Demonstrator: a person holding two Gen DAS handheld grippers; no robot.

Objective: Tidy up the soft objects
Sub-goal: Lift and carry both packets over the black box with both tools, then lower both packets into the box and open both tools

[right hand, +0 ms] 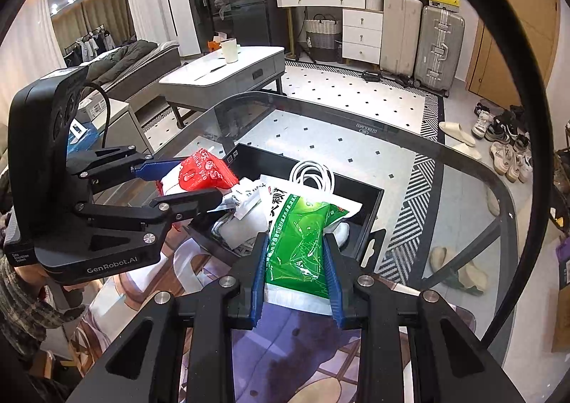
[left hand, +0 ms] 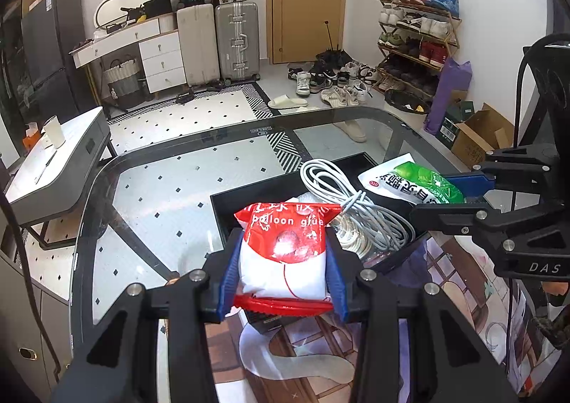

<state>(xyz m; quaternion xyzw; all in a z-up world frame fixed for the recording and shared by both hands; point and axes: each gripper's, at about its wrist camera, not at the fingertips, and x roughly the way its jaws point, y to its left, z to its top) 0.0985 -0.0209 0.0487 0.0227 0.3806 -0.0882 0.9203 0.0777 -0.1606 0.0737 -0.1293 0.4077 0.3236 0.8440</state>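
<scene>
My left gripper [left hand: 283, 253] is shut on a red and white "balloon glue" packet [left hand: 285, 250] and holds it over the near edge of a black tray [left hand: 228, 214]. It also shows in the right wrist view [right hand: 203, 173]. My right gripper [right hand: 295, 260] is shut on a green and white packet [right hand: 299, 242], held above the tray's [right hand: 370, 203] near right side; the packet also shows in the left wrist view [left hand: 413, 182]. A coiled white cable [left hand: 352, 210] lies in the tray, with white packets [right hand: 245, 200] beside it.
The tray sits on a glass table [left hand: 149, 175] with a printed mat [right hand: 285, 349] at the near side. A white coffee table [right hand: 228, 75] with a cup stands beyond. Suitcases, a shoe rack [left hand: 416, 36] and loose shoes line the far walls.
</scene>
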